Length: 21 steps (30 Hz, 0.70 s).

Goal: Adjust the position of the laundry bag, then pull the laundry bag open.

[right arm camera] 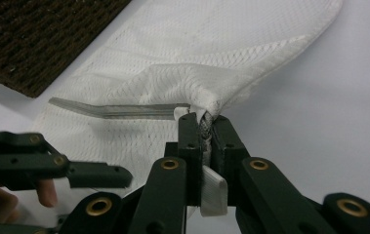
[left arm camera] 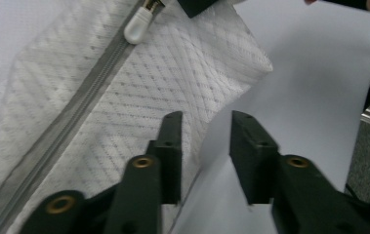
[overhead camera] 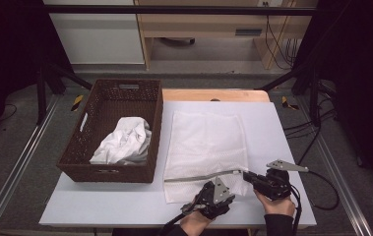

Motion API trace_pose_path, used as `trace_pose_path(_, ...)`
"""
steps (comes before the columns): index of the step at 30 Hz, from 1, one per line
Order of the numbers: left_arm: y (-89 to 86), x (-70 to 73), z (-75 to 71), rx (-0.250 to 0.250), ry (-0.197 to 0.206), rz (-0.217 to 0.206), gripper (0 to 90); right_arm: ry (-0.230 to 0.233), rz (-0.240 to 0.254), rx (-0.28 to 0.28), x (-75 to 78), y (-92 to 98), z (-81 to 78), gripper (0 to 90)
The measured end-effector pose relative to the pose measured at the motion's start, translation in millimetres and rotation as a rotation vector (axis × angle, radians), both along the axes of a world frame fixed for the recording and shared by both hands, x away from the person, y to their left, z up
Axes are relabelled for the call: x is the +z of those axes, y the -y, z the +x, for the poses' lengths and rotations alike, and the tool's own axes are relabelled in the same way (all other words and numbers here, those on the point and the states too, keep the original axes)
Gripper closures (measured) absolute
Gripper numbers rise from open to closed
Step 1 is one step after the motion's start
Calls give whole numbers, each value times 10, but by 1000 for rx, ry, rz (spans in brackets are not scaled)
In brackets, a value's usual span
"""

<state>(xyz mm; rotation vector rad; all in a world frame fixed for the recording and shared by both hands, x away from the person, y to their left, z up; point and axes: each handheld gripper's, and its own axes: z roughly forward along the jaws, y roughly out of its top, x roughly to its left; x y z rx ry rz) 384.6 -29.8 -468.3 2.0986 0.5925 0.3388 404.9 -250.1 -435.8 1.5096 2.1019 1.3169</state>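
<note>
A white mesh laundry bag (overhead camera: 206, 142) lies flat on the pale table (overhead camera: 125, 204), its grey zipper (overhead camera: 199, 177) running along the near edge. My right gripper (overhead camera: 247, 176) (right arm camera: 206, 119) is shut on the zipper's right end, and the fabric there is lifted into a small peak (right arm camera: 192, 83). A white zipper pull (left arm camera: 138, 27) lies just beside that grip. My left gripper (overhead camera: 208, 187) (left arm camera: 204, 119) hovers open over the bag's near right corner (left arm camera: 241, 63). One of its jaws is over the mesh, the other over bare table, and nothing is pressed between them.
A brown wicker basket (overhead camera: 110, 91) stands left of the bag with a crumpled white cloth (overhead camera: 125, 142) inside. The table's near edge runs just behind both hands. Metal rails and cables flank the table on the floor.
</note>
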Motion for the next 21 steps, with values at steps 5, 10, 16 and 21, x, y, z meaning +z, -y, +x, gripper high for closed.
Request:
trace_pose_path(5,-146,127,26,33,22,-38,514,10,3,14,25,25,-1,848)
trace_pose_path(10,-227,198,152,77,30,-61,505,8,-5,29,33,17,7,847)
trace_pose_path(16,-176,184,291,96,18,-64,504,18,-5,40,57,13,9,847)
trace_pose_path(21,-96,156,333,88,38,-50,499,17,-2,47,74,2,15,847)
